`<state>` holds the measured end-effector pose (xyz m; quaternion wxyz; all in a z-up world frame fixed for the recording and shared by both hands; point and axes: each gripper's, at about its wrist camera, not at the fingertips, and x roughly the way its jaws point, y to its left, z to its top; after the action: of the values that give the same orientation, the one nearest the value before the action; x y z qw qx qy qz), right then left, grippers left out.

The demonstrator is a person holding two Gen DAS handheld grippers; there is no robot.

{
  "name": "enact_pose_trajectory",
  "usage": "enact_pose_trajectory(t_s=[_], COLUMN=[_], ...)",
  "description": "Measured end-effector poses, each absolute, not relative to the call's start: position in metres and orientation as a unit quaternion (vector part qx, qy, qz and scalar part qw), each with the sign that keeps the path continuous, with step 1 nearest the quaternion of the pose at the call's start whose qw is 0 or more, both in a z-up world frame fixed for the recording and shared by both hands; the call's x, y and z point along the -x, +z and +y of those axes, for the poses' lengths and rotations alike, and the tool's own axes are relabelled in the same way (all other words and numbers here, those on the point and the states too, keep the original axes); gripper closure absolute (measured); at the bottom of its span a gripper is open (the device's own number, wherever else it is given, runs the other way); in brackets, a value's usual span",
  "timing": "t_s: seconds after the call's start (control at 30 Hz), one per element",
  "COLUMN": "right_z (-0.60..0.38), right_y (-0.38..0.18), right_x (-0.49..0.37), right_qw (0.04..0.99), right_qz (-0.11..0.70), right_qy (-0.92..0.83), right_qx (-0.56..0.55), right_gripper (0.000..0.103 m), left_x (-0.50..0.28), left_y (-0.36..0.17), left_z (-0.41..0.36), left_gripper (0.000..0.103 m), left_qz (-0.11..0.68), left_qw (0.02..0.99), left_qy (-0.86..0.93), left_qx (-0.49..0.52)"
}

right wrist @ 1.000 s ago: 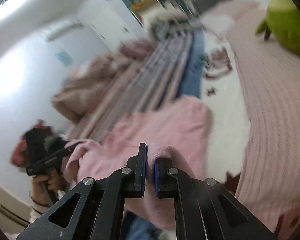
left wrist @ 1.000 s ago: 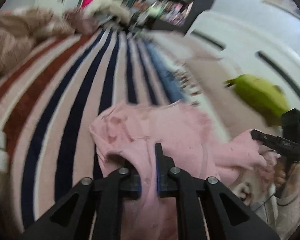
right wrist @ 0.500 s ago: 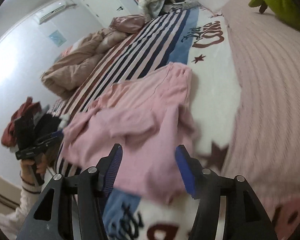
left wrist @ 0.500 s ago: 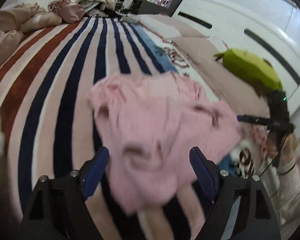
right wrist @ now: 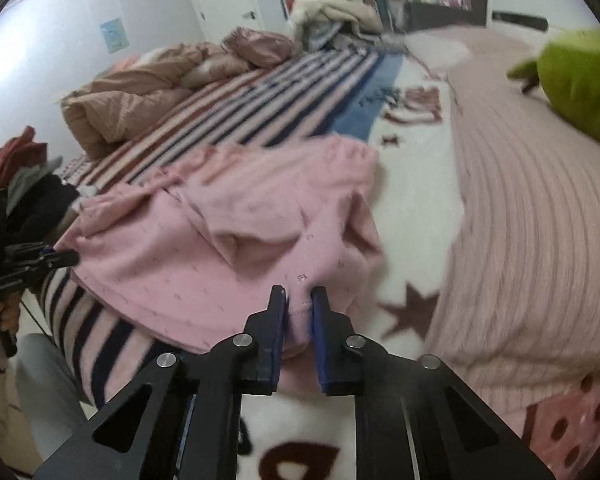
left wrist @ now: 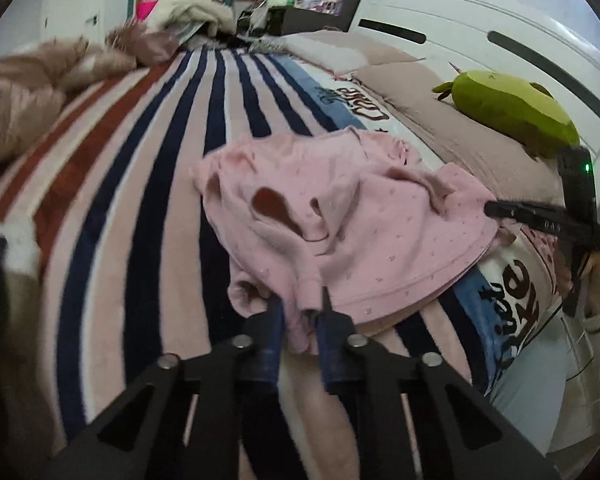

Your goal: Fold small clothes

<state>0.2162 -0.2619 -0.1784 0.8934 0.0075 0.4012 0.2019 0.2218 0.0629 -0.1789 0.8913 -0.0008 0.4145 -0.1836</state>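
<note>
A small pink garment (left wrist: 340,216) lies crumpled on the striped bed cover; it also shows in the right wrist view (right wrist: 228,236). My left gripper (left wrist: 300,312) has its fingers closed narrowly on a bunched pink cuff at the garment's near left corner. My right gripper (right wrist: 298,300) is closed narrowly on the garment's near hem at its right side. The right gripper appears in the left wrist view (left wrist: 540,216), and the left one in the right wrist view (right wrist: 32,260), each at an opposite edge of the garment.
The striped blanket (left wrist: 112,184) covers the bed. A green plush toy (left wrist: 508,108) lies on a ribbed pink cover (right wrist: 532,216) by the white headboard. A crumpled tan duvet (right wrist: 132,96) sits at the far left. A pile of clothes (right wrist: 16,176) lies near the left hand.
Both grippers held the garment up, opened and let it fall onto the bed half a second ago. Now both have closed again on its near edge.
</note>
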Motion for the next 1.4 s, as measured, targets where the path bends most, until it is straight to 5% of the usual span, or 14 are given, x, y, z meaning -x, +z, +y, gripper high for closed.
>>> enact_pose_trajectory(t_s=[0.33, 0.67, 0.93, 1.0, 1.03, 1.4], right_z=[-0.249, -0.25, -0.25, -0.25, -0.25, -0.25], right_y=[-0.136, -0.143, -0.154, -0.154, -0.153, -0.136], right_x=[-0.265, -0.257, -0.254, -0.254, -0.254, -0.296], right_qw=[0.901, 0.894, 0.884, 0.885, 0.887, 0.899], right_qz=[0.377, 0.387, 0.406, 0.403, 0.401, 0.387], right_qy=[0.215, 0.224, 0.231, 0.23, 0.229, 0.205], right_qx=[-0.017, -0.016, -0.023, -0.022, -0.022, -0.023], right_gripper=[0.098, 0.098, 0.098, 0.098, 0.098, 0.098], left_x=[-0.252, -0.229, -0.227, -0.232, -0.234, -0.306], left_y=[-0.149, -0.185, -0.184, -0.183, -0.182, -0.118], left_z=[0.07, 0.073, 0.069, 0.066, 0.064, 0.079], left_gripper=[0.092, 0.062, 0.062, 0.07, 0.099, 0.1], left_qz=[0.428, 0.497, 0.467, 0.467, 0.467, 0.387], left_qw=[0.876, 0.831, 0.85, 0.849, 0.85, 0.901], left_qy=[-0.221, -0.246, -0.239, -0.239, -0.238, -0.185], left_qx=[0.032, 0.038, 0.054, 0.055, 0.052, 0.067])
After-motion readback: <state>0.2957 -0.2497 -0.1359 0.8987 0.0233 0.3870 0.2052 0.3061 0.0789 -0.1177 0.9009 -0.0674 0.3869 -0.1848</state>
